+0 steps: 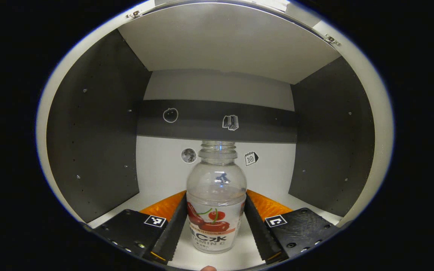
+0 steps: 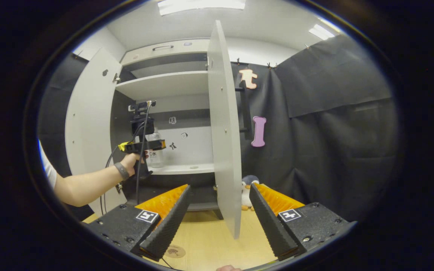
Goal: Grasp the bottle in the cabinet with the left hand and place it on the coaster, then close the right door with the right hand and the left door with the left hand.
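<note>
With both cabinet doors standing open, I have my left gripper (image 1: 216, 226) reached into the cabinet (image 2: 164, 84), its two fingers (image 1: 171, 229) spread to either side of the bottle (image 1: 216, 195). From the left gripper view the bottle stands upright on the pale shelf floor (image 1: 217, 259) right between the fingers, which sit close against its labelled lower body, though I cannot tell whether both are pressing on it or just flanking it. The bottle is clear, uncapped, with a cherry picture on its label, and behind it the back wall carries a dark band (image 1: 217, 120) with small stickers. In the right gripper view I see the same left gripper (image 2: 147, 145) farther off, held by a hand (image 2: 130, 162) with a wristband on a bare forearm, level with the shelf (image 2: 181, 169) where the bottle (image 2: 156, 150) stands. My right gripper (image 2: 217, 222) hangs apart from the cabinet over the wooden table (image 2: 209, 241), fingers spread wide with nothing between them. The right door (image 2: 222, 128) stands edge-on just ahead of it, and the left door (image 2: 87, 124) is swung out beside the arm. A round coaster (image 2: 174, 251) lies on the table near the right gripper's left finger, and a small penguin toy (image 2: 246, 192) sits beyond the right door by the black cloth.
</note>
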`<state>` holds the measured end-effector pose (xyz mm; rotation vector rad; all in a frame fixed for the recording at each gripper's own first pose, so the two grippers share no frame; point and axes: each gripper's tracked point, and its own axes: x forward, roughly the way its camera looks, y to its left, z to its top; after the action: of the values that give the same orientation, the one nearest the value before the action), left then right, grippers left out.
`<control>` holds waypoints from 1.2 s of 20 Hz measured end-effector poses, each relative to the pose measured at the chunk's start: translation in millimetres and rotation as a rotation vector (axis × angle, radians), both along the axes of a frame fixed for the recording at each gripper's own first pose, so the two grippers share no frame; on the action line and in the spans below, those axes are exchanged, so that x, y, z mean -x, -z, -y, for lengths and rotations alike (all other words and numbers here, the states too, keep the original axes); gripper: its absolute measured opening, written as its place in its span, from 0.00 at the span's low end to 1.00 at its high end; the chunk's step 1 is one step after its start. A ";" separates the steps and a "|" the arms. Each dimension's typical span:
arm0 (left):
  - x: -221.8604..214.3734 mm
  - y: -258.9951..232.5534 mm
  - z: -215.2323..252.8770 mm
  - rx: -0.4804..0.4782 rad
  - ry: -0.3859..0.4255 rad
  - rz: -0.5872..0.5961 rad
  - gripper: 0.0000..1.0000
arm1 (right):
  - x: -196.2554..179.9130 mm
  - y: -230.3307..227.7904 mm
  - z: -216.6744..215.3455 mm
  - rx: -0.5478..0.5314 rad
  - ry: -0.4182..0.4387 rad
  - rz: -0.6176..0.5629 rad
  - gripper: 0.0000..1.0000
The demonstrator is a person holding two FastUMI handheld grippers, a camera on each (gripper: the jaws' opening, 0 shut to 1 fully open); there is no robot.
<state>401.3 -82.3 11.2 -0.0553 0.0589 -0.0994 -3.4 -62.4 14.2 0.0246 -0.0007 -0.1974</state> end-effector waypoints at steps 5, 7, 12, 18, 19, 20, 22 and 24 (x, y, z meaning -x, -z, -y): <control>20.0 -17.4 -4.4 -0.006 0.022 0.031 0.77 | 0.5 -0.8 -6.6 0.002 -0.025 0.003 1.00; 43.3 -30.2 -4.0 -0.015 0.047 0.060 0.77 | 1.9 -1.9 -10.1 0.006 -0.040 0.012 1.00; 113.7 -52.0 5.9 0.015 0.143 0.092 0.77 | 3.7 -4.6 -20.6 0.024 -0.086 0.020 1.00; 195.6 -23.0 6.0 0.028 0.151 0.114 0.77 | 11.1 -13.8 -39.3 0.021 -0.145 0.040 1.00; 206.9 -10.9 4.9 0.019 0.140 0.112 0.77 | 13.2 -16.6 -43.2 0.025 -0.156 0.047 1.00; 217.9 2.1 4.6 0.010 0.131 0.106 0.77 | 15.5 -19.2 -45.1 0.037 -0.160 0.051 1.00; 242.7 32.2 8.6 0.007 0.122 0.094 0.77 | 19.8 -23.4 -49.7 0.065 -0.166 0.058 1.00; 268.2 60.6 17.3 -0.009 0.134 0.095 0.77 | 21.5 -23.7 -52.9 0.071 -0.169 0.052 1.00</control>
<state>133.1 -99.6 -49.4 -0.0372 -0.0320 -0.2351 -24.9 -9.5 37.9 -0.0409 -0.0575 -0.0276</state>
